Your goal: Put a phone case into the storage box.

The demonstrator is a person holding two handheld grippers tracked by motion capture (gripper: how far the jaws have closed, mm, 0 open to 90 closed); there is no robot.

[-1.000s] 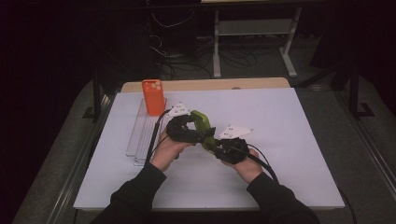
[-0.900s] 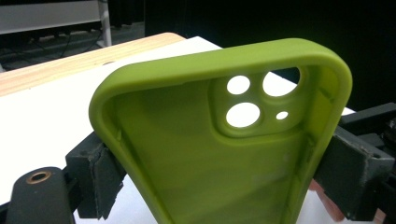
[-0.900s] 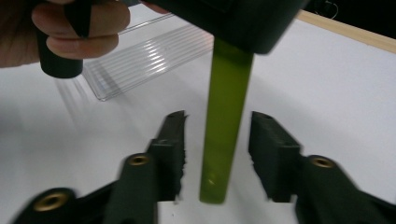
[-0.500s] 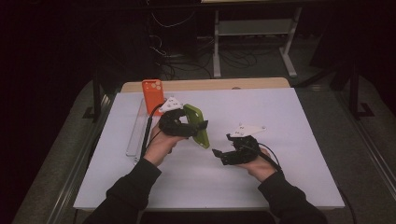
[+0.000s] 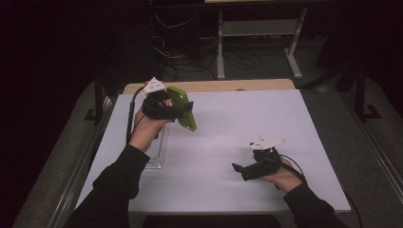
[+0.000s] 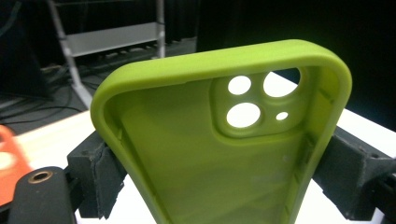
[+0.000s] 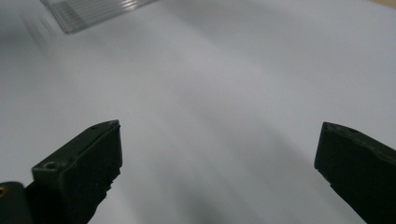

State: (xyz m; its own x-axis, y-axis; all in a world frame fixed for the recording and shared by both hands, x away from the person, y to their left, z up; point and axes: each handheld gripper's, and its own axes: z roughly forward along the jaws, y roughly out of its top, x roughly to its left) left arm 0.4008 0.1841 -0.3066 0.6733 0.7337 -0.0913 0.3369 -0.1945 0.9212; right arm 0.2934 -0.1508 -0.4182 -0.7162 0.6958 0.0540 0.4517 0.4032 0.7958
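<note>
A lime-green phone case [image 5: 184, 107] is held up in the air over the table's back left, and my left gripper [image 5: 180, 112] is shut on its two long sides. In the left gripper view the case [image 6: 210, 154] stands upright between the jaws with its hollow inside and camera holes facing the camera. My right gripper [image 5: 239, 171] hovers low over the front right of the white table [image 5: 228, 123]. Its jaws have just been opening and stand wide apart with nothing between them [image 7: 219, 163].
A clear plastic tray [image 5: 159, 149] lies on the table's left side under my left forearm, and its ribbed corner [image 7: 93, 11] shows in the right gripper view. An orange case [image 6: 7, 158] sits behind the left gripper. Dark floor, cables and a metal frame lie beyond the table.
The two grippers have parted at the table's middle. The left one has carried the green case up and to the back left. The right one has opened and drawn away to the front right.
</note>
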